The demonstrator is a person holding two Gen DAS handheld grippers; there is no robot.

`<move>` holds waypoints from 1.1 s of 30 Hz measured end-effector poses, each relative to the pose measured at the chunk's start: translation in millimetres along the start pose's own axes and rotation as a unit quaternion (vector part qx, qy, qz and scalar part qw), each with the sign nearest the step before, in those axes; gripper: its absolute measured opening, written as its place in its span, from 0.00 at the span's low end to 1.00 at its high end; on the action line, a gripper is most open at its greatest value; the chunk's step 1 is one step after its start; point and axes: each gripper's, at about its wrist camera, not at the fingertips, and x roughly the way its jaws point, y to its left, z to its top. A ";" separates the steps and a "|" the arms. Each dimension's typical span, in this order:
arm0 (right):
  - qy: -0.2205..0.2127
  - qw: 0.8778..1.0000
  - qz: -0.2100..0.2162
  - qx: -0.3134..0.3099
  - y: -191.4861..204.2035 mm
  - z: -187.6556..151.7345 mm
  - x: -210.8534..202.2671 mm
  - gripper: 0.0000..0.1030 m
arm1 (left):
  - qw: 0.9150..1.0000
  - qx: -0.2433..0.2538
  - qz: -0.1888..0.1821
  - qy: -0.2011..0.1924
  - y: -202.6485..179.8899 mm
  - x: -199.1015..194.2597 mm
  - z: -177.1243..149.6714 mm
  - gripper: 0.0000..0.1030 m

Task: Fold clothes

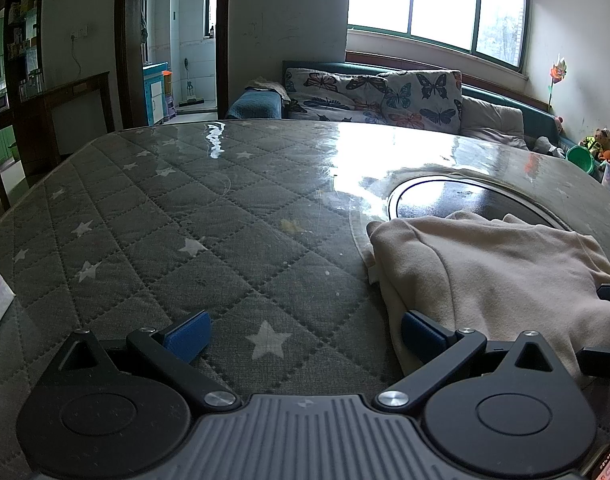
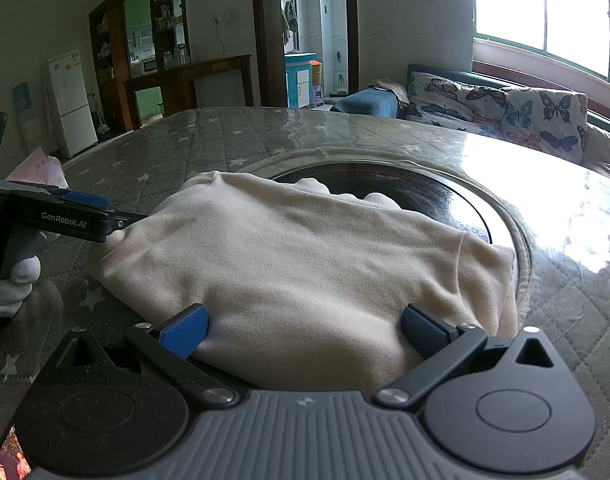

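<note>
A cream garment (image 2: 305,256) lies folded in a bundle on the grey star-quilted table (image 1: 165,220), partly over a round black hotplate (image 2: 417,196). In the left wrist view the garment (image 1: 497,276) sits at the right. My left gripper (image 1: 305,334) is open, low over the table, its right finger touching the garment's left edge. It also shows in the right wrist view (image 2: 85,208) at the garment's left side. My right gripper (image 2: 305,330) is open, its jaws wide around the garment's near edge.
A butterfly-print cushion (image 1: 385,92) and a sofa stand beyond the table's far edge under a bright window. A pink-white paper (image 2: 37,168) lies at the table's left. A wooden sideboard (image 2: 193,80) and a white fridge (image 2: 71,100) stand at the back left.
</note>
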 end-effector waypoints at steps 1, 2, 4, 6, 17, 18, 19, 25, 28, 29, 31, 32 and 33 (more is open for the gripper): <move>0.000 1.000 0.000 0.000 0.1 0.0 0.1 1.00 | 1.000 0.000 0.000 0.000 0.2 -0.1 -0.1 1.00; 0.000 1.000 0.000 0.000 0.3 0.1 0.2 1.00 | 1.000 0.000 0.000 0.000 0.4 -0.3 -0.2 1.00; 0.000 1.000 0.000 0.000 0.9 0.1 0.4 1.00 | 1.000 0.001 0.000 0.000 0.3 -0.2 -0.2 1.00; 0.000 1.000 0.000 0.000 0.2 0.0 0.2 1.00 | 1.000 0.001 0.001 0.000 1.7 -0.2 -0.4 1.00; 0.000 1.000 0.000 0.000 -0.5 0.5 1.2 1.00 | 1.000 0.002 0.002 0.001 2.0 0.1 -0.1 1.00; 0.000 1.000 0.000 0.000 -0.6 0.5 1.1 1.00 | 1.000 0.002 0.002 0.001 2.2 0.1 -0.2 1.00; 0.000 1.000 0.000 0.000 -0.7 0.5 1.0 1.00 | 1.000 0.002 0.002 0.001 2.0 0.1 -0.2 1.00; 0.000 1.000 0.000 0.000 -0.9 0.6 1.0 1.00 | 1.000 0.002 0.002 0.001 2.2 0.1 -0.3 1.00; 0.000 1.000 0.000 0.000 -1.0 0.6 0.9 1.00 | 1.000 0.002 0.002 0.001 2.4 0.0 -0.3 1.00; 0.000 1.000 -0.001 -0.001 -1.0 0.6 0.9 1.00 | 1.000 0.002 0.002 0.001 2.4 -0.1 -0.3 1.00; 0.000 1.000 -0.001 -0.001 -0.9 0.5 0.9 1.00 | 1.000 0.002 0.002 0.001 2.4 0.0 -0.1 1.00; 0.000 1.000 -0.001 -0.002 -1.0 0.4 0.8 1.00 | 1.000 0.002 0.001 0.001 2.9 -0.1 -0.3 1.00; 0.000 1.000 -0.002 -0.002 -1.0 0.4 0.8 1.00 | 1.000 0.001 0.001 0.001 3.1 -0.4 -0.5 1.00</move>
